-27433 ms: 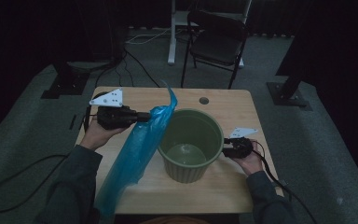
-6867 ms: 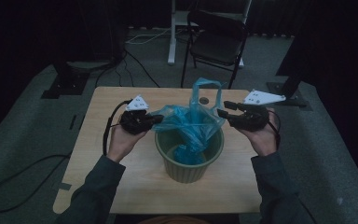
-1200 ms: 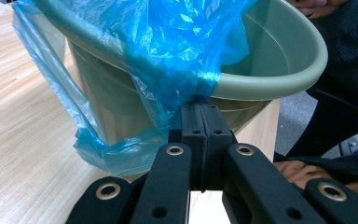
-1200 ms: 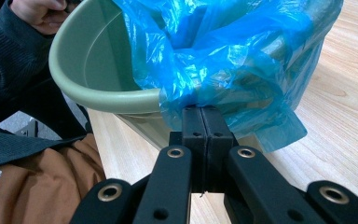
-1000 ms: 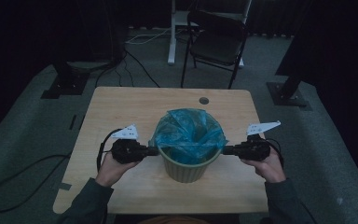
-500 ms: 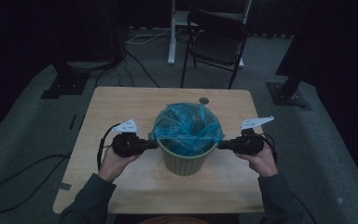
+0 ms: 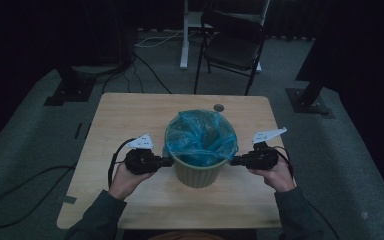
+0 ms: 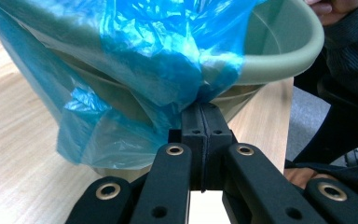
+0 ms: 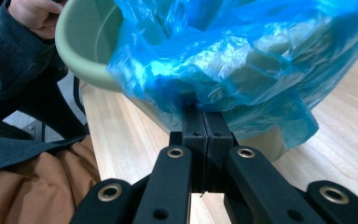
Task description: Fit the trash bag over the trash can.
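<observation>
Bag [image 7: 202,136] edge pinched by both tools, left tool [image 7: 166,161] and right tool [image 7: 234,161], clamped tight below bin [image 7: 200,172] rim; hard pull may tear film or tip bin.

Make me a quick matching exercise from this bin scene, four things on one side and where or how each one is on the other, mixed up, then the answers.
1. blue bag
2. green bin
3. left gripper
4. chair

A. on the floor beyond the table
B. pinching plastic below the bin's rim
C. draped over the rim
D. standing on the table between both hands

Pairs: 1-C, 2-D, 3-B, 4-A
</observation>
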